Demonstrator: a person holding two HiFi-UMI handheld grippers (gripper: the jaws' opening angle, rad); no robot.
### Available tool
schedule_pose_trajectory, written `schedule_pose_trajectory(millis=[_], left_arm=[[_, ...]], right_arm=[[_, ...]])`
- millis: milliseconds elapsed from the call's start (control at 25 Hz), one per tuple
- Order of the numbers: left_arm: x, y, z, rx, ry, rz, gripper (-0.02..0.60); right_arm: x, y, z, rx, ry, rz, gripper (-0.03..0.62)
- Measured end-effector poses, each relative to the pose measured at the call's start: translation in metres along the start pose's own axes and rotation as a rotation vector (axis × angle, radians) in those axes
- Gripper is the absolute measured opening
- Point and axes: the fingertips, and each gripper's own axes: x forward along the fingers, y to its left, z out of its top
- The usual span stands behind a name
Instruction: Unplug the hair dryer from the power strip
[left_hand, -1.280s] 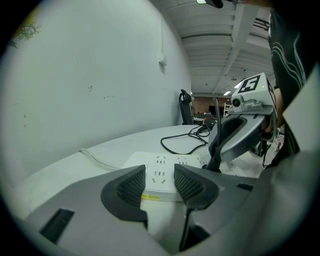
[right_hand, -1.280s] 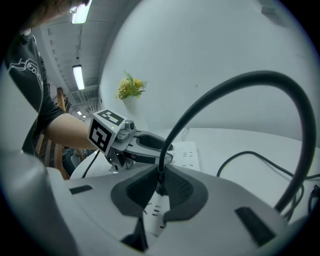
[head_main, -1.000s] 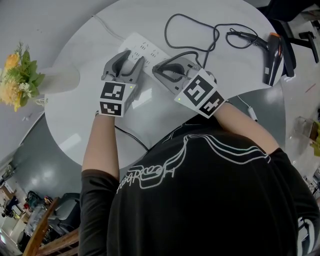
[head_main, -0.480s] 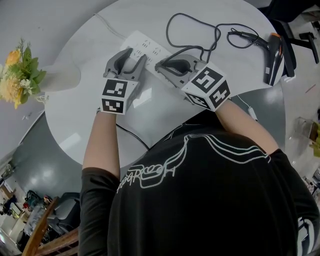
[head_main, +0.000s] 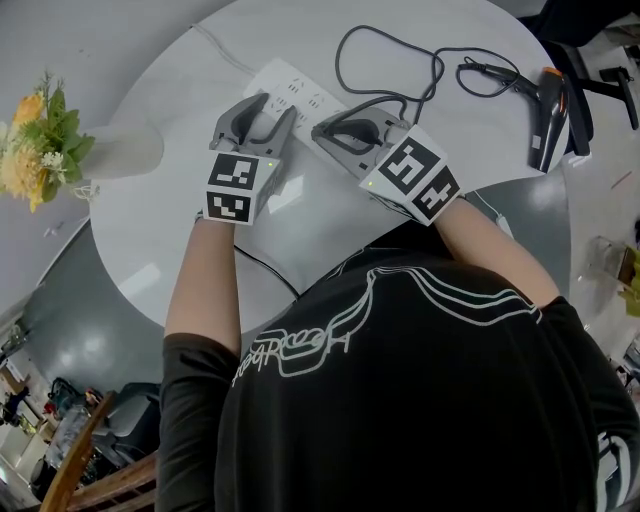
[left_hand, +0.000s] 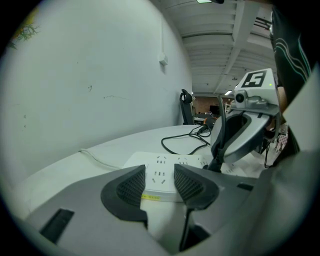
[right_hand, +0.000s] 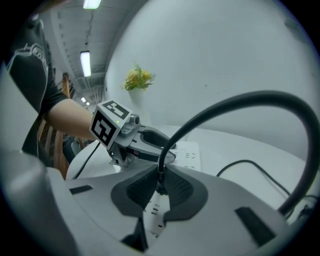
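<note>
Step in hand: the hold on the plug is made; by my reading the pull-out is not yet done.
Right gripper (right_hand: 159, 182): jaws closed on the hair dryer's black plug (right_hand: 160, 190), which appears seated in the power strip (right_hand: 192, 150), about mid-length. The cord (right_hand: 235, 102) arches up from it.
Left gripper (left_hand: 160, 184): jaws apart and clamping nothing, at the strip's near end. I cannot tell if it touches.
Hair dryer (head_main: 543, 120): lying well apart from the strip, on the right gripper's side.
Next move: likely a straight pull away from the strip's face, with the left gripper steadying the strip so it does not lift.
</note>
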Motion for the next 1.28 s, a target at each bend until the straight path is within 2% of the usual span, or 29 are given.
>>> schedule_pose_trajectory(millis=[80, 160, 320, 560, 680, 920, 1040, 1280], left_arm=[[0.000, -0.001, 0.000, -0.003, -0.005, -0.004, 0.180], [0.001, -0.001, 0.001, -0.004, -0.008, -0.006, 0.179], [0.001, 0.000, 0.001, -0.006, -0.008, -0.001, 0.179], [0.001, 0.000, 0.001, -0.005, -0.001, 0.003, 0.179], [0.001, 0.000, 0.000, -0.005, -0.002, 0.002, 0.179], [0.002, 0.000, 0.001, -0.004, -0.001, 0.001, 0.179], [0.002, 0.001, 0.001, -0.007, -0.005, 0.006, 0.179], [0.003, 0.001, 0.001, -0.008, -0.001, 0.008, 0.179]], right_arm=[[-0.002, -0.005, -0.002, 0.111, -0.027, 0.022, 0.026], [-0.003, -0.008, -0.002, 0.160, -0.037, 0.034, 0.026], [-0.003, -0.007, 0.000, 0.117, -0.020, 0.027, 0.026], [0.000, 0.003, 0.002, -0.083, 0.044, -0.007, 0.026], [0.000, 0.003, 0.002, -0.078, 0.041, -0.001, 0.026], [-0.002, -0.008, -0.001, 0.051, -0.001, 0.011, 0.026], [-0.003, -0.010, 0.000, 0.083, -0.010, 0.014, 0.026], [-0.002, -0.005, 0.001, -0.007, 0.024, -0.010, 0.026]])
